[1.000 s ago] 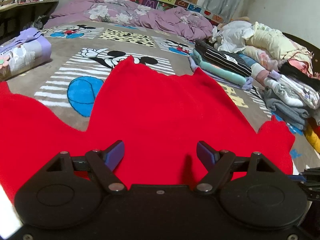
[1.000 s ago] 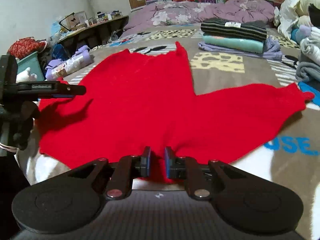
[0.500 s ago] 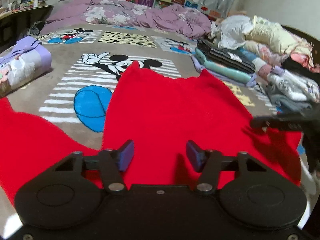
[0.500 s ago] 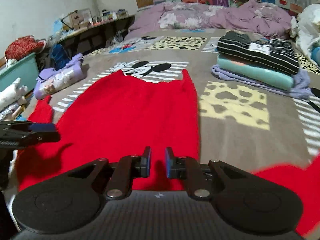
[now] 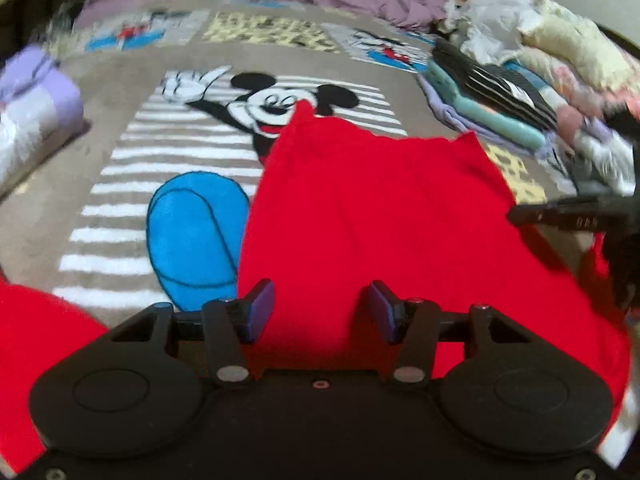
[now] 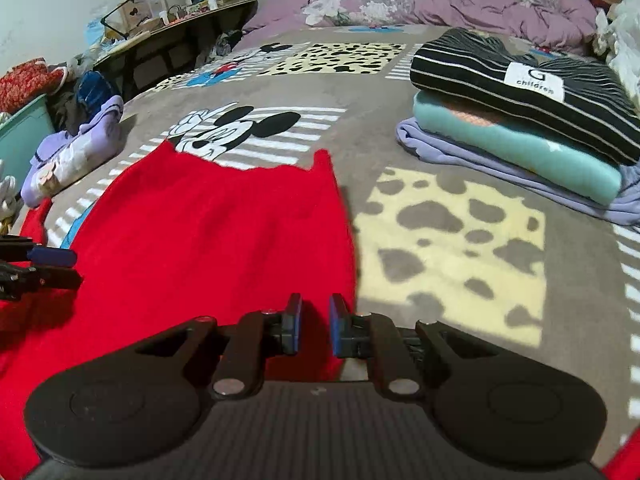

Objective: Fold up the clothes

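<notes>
Red garment (image 6: 216, 248) flat on the cartoon blanket (image 6: 460, 240) — long axis running away from me.

My left gripper (image 5: 322, 312) hovers half-spread over its near end; my right gripper (image 6: 314, 328) is nearly closed at its right edge, grip unclear.

- plain bright red knit garment (image 6: 216, 240); no print
- grey-brown fleece blanket (image 6: 460, 280); cartoon mouse panels, white stripes, yellow spotted patches
- folded stack (image 6: 520, 120): black with thin white stripes on top; teal; lilac underneath
- rumpled mauve floral duvet (image 6: 440, 0)
- black grippers, blue pads (image 5: 260, 312)
</notes>
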The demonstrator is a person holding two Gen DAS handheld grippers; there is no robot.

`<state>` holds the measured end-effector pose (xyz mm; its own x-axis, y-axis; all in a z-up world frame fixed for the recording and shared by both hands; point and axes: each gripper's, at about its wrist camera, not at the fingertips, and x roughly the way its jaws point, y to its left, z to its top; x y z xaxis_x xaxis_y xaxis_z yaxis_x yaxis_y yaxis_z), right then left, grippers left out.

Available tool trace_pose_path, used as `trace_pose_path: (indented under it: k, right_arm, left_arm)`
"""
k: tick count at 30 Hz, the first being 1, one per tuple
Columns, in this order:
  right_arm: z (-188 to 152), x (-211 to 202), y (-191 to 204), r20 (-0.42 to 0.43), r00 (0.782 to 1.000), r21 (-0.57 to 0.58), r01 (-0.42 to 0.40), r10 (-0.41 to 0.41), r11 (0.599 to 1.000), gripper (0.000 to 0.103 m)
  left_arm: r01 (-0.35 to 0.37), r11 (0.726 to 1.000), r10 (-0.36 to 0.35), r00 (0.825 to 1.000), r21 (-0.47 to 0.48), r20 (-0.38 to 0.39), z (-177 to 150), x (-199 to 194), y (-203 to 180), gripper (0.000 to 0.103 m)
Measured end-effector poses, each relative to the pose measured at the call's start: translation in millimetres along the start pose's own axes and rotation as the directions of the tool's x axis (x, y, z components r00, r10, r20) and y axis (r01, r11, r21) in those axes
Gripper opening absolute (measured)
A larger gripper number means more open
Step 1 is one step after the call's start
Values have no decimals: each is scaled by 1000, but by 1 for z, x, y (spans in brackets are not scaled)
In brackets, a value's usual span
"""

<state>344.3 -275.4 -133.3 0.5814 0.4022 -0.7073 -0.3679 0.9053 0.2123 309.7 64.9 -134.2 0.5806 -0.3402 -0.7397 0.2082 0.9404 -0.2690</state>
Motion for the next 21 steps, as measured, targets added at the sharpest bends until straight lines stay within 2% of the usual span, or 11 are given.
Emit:
trace_pose_path:
  k: [3,11,16,21]
  right_arm:
    - [11,9,-6,-2,1000,15,-13,13,1000,15]
    - [35,33,-18,3,998,93,-61,61,994,15]
    - [46,46,-24,17,997,142,-79,77,987,14]
    - [50,57,-32,42,995,191,-95,88,977,13]
  left_arm:
    - [21,997,-25,998,-72,-55,18,7,10,52]
    - [9,996,-21,991,-89,-133,64,41,12,52]
    - [32,987,-53,991,-159,-126,89,63,23,52]
    - [73,955,-111,987,-289,-116,103,78,39,52]
